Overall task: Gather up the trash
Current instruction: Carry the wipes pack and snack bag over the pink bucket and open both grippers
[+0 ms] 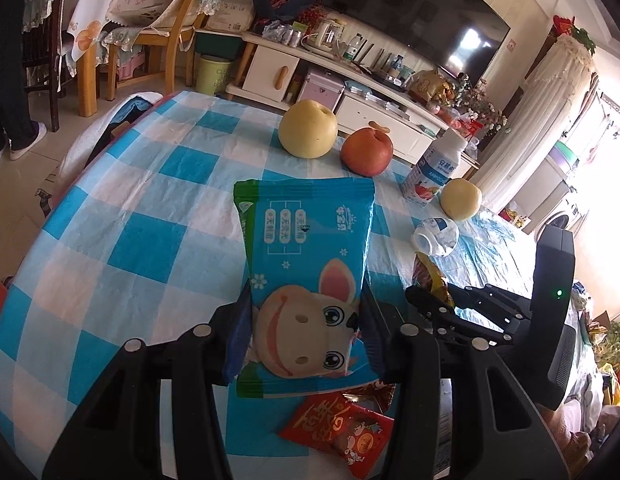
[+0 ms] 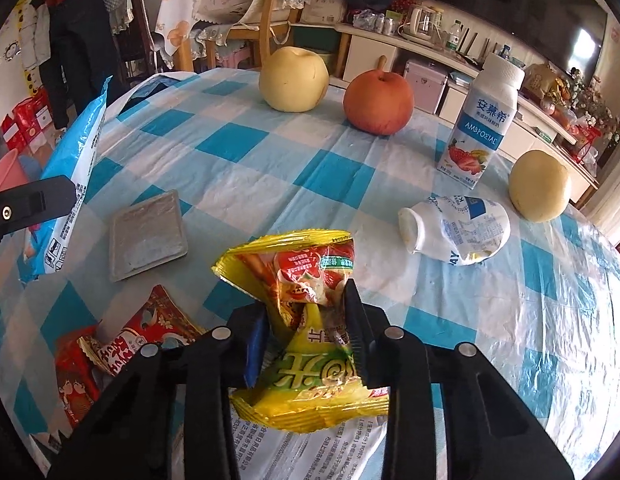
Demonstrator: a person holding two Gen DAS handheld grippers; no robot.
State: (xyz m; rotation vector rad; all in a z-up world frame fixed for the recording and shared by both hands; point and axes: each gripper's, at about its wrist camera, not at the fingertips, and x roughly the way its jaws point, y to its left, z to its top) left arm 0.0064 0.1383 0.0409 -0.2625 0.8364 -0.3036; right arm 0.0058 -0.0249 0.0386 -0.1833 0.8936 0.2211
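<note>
My left gripper (image 1: 305,320) is shut on a blue wet-wipe packet (image 1: 305,264) with a cartoon rabbit and holds it above the checked tablecloth (image 1: 149,216). My right gripper (image 2: 305,320) is shut on a crumpled yellow snack wrapper (image 2: 301,312); it also shows at the right of the left wrist view (image 1: 430,296). A crushed white bottle (image 2: 458,228) lies on the cloth ahead to the right. A red wrapper (image 2: 117,344) lies at lower left, a grey plastic tray (image 2: 147,234) beyond it. The blue packet shows at the left edge of the right wrist view (image 2: 69,184).
Two yellow pears (image 2: 293,80) (image 2: 540,186), a red apple (image 2: 378,102) and an upright yogurt bottle (image 2: 480,120) stand at the table's far side. Chairs, a TV cabinet (image 1: 350,76) and a bin (image 1: 211,74) lie beyond. A white printed wrapper (image 2: 310,452) lies under my right gripper.
</note>
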